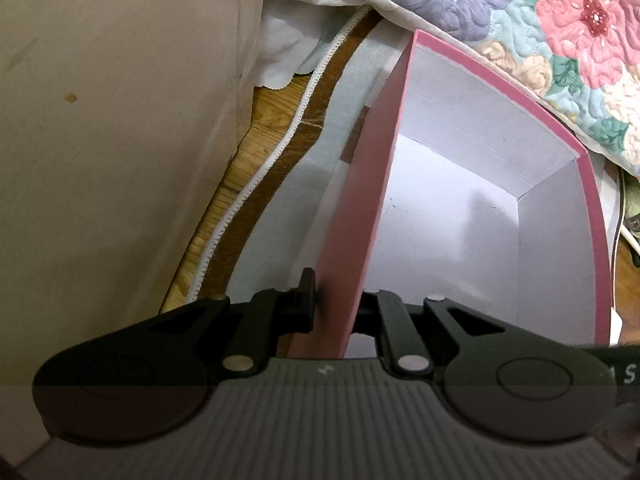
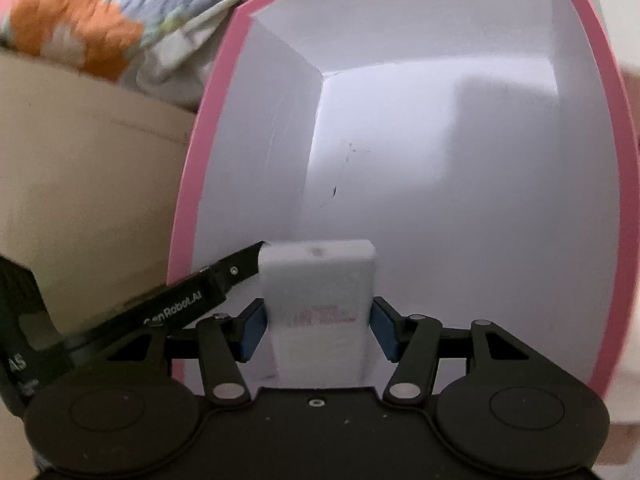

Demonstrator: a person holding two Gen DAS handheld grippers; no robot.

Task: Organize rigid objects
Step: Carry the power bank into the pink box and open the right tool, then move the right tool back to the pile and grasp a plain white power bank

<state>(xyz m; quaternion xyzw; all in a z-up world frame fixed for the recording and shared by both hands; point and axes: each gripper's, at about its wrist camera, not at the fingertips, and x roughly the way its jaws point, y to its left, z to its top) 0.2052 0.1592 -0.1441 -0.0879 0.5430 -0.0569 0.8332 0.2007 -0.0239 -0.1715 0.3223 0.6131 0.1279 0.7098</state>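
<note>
A pink box (image 1: 588, 216) with a white inside stands open and holds nothing that I can see. My left gripper (image 1: 338, 304) is shut on the pink box's near side wall (image 1: 352, 240), one finger outside and one inside. In the right wrist view the same pink box (image 2: 196, 184) fills the frame. My right gripper (image 2: 318, 330) is shut on a white rectangular block (image 2: 320, 304) with faint red print and holds it over the box's inside. The left gripper's finger (image 2: 224, 276) shows at the box's left wall.
A floral quilt (image 1: 560, 20) lies behind the box. A beige cloth surface (image 1: 100, 140) is at the left. A strip of wooden floor (image 1: 256, 136) and a white zipper edge (image 1: 280, 140) run between them. A cable (image 1: 628, 236) lies at the far right.
</note>
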